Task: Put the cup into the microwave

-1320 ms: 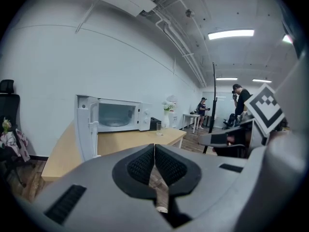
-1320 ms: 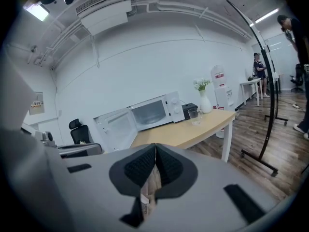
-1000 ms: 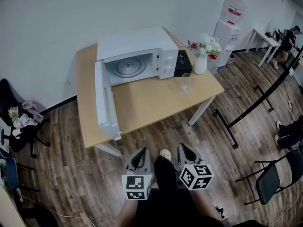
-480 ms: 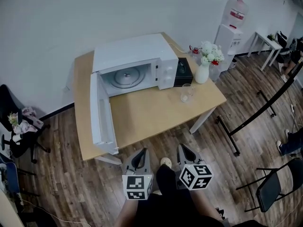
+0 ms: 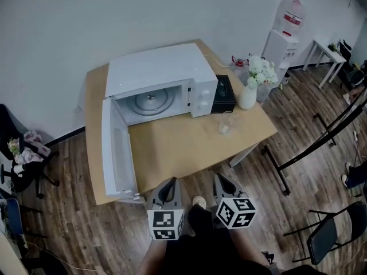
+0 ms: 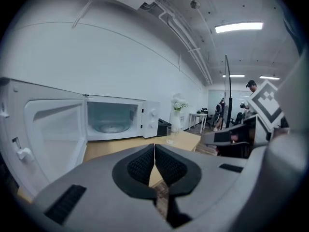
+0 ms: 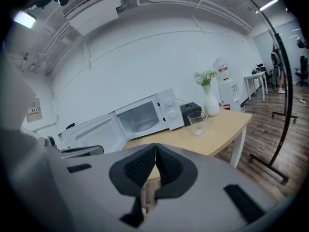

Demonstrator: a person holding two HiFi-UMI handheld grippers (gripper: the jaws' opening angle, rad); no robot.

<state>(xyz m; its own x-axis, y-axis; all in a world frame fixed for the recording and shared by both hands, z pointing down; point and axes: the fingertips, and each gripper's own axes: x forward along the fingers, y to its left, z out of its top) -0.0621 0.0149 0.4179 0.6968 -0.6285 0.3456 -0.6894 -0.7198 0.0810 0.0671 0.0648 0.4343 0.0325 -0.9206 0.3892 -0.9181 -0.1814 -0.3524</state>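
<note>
Okay, both tongs are pressed together with nothing between them. My left tongs (image 5: 170,182) and right tongs (image 5: 222,177) hang side by side over the wooden floor (image 5: 86,234), just off the table's near edge and touching nothing on it.

The glass cup (image 5: 226,125) is clear, looks empty, and stands upright on the table (image 5: 183,150) toward its right edge. It sits just in front of the black box (image 5: 223,93), near the white vase of flowers (image 5: 248,93), and past the microwave's knob panel. From my tongs it is ahead and off to the right, well apart from both and nearer the right pair. In the right gripper view it shows above and right of the closed tips.

The white microwave (image 5: 160,73) sits along the table's far edge. Its door (image 5: 114,153) is swung fully open toward the near left corner, and the glass turntable (image 5: 149,101) shows inside the empty cavity. The cup is outside it, to its right.

A water dispenser (image 5: 284,42) stands by the wall beyond the table's right edge.
</note>
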